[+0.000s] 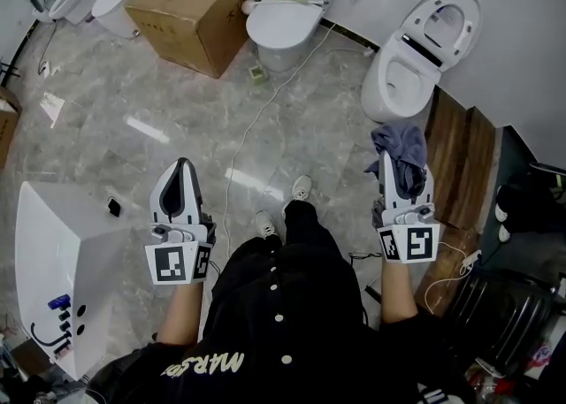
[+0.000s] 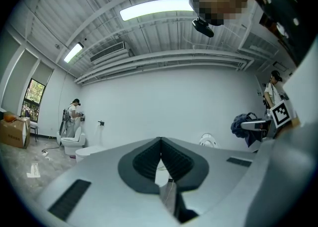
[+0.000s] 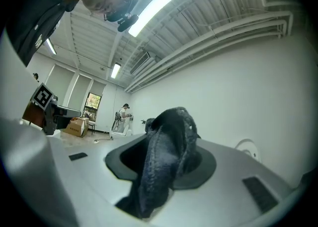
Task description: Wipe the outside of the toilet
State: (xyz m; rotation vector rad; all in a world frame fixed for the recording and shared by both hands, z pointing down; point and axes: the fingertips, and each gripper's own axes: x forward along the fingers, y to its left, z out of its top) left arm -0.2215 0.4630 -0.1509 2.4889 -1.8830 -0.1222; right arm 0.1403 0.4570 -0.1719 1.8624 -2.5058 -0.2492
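Observation:
A white toilet (image 1: 402, 84) with its lid raised stands against the wall at the upper right of the head view. My right gripper (image 1: 402, 163) is shut on a dark blue-grey cloth (image 1: 402, 153), a short way in front of that toilet. In the right gripper view the cloth (image 3: 166, 156) bulges out between the jaws and hides the tips; the toilet lid (image 3: 247, 147) peeks over the jaw. My left gripper (image 1: 181, 169) is held up over the floor at the left, shut with nothing in it. Its closed tips (image 2: 160, 141) point at the white wall.
A second white toilet (image 1: 283, 26) and a long cardboard box (image 1: 199, 4) stand at the back. A white cable (image 1: 248, 137) runs across the marble floor. A white fixture (image 1: 66, 261) lies at the left. Wooden boards (image 1: 460, 163) lean at the right. Another person (image 2: 73, 116) works far off.

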